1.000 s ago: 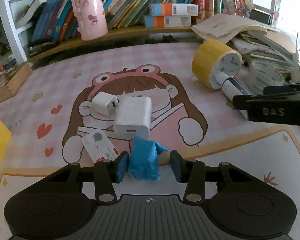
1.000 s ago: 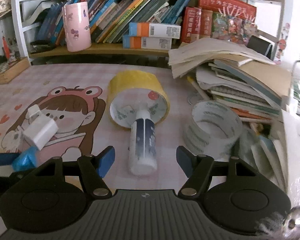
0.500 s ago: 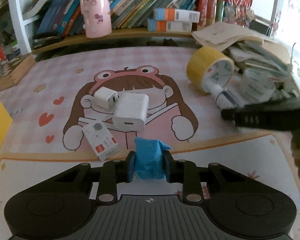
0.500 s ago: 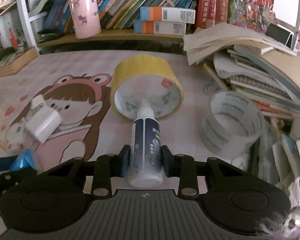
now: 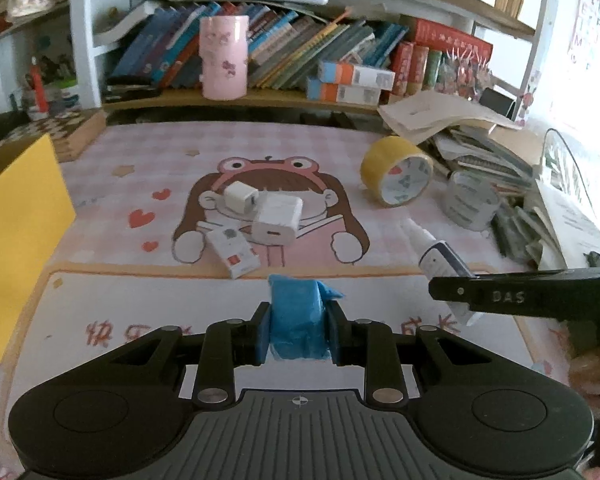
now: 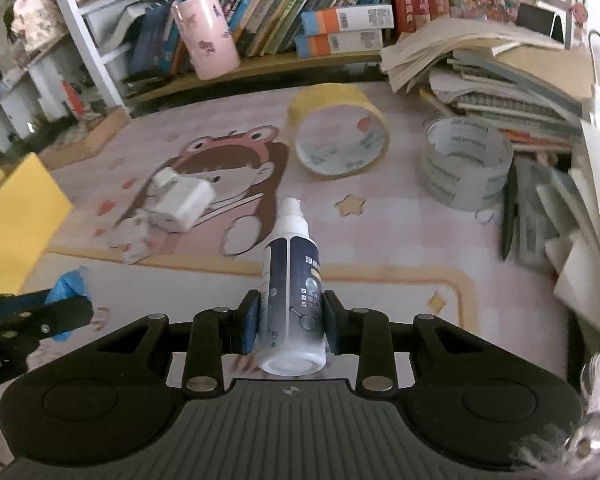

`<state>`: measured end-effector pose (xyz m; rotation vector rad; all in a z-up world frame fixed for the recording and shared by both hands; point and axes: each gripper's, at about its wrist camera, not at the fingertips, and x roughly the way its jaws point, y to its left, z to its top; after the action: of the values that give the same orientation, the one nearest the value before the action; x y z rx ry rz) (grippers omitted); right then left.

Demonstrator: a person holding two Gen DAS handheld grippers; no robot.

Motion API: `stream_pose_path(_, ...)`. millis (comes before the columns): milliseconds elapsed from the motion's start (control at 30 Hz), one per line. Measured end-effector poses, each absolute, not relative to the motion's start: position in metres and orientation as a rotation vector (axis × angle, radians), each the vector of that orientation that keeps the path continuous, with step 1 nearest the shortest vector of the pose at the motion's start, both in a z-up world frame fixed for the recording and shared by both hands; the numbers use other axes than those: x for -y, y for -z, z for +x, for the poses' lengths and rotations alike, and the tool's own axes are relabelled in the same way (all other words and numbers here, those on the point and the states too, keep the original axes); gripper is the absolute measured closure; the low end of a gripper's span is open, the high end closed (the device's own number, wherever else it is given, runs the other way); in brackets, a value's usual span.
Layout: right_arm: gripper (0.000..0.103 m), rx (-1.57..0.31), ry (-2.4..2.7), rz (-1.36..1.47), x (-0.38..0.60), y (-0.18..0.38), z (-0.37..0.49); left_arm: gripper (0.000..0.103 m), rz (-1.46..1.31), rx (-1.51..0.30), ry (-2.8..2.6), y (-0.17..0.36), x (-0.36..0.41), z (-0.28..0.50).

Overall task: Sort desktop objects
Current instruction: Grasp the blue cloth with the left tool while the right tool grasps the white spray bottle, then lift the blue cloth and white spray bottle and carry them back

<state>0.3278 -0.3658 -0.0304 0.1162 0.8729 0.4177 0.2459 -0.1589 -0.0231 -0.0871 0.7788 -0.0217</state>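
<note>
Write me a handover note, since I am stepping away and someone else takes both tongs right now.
Left tongs: shut on the blue cloth, lifted off the desk mat.
Right tongs: shut on the spray bottle, nozzle pointing forward.
On the mat: two white chargers, a small white card box, yellow tape roll, clear tape roll.
Yellow box at far left.
Done: both items picked up.
Left: place them, then sort the rest.

Daylight glares from the right, washing that edge out; fisheye bends the borders, slight motion blur.
</note>
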Motion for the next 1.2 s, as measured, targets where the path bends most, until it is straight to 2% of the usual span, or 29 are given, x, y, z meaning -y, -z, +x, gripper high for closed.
stream_pose_path(667,0.073,-0.765,-0.477,0.06,0.325,-0.011,0.253,0.077,-0.133,-0.69,0.02,0.0,0.113,0.184)
stream_pose_path(1200,0.073,-0.767,-0.445,0.032,0.239,-0.014,0.179,0.077,-0.147,-0.677,0.075,-0.002,0.032,0.129)
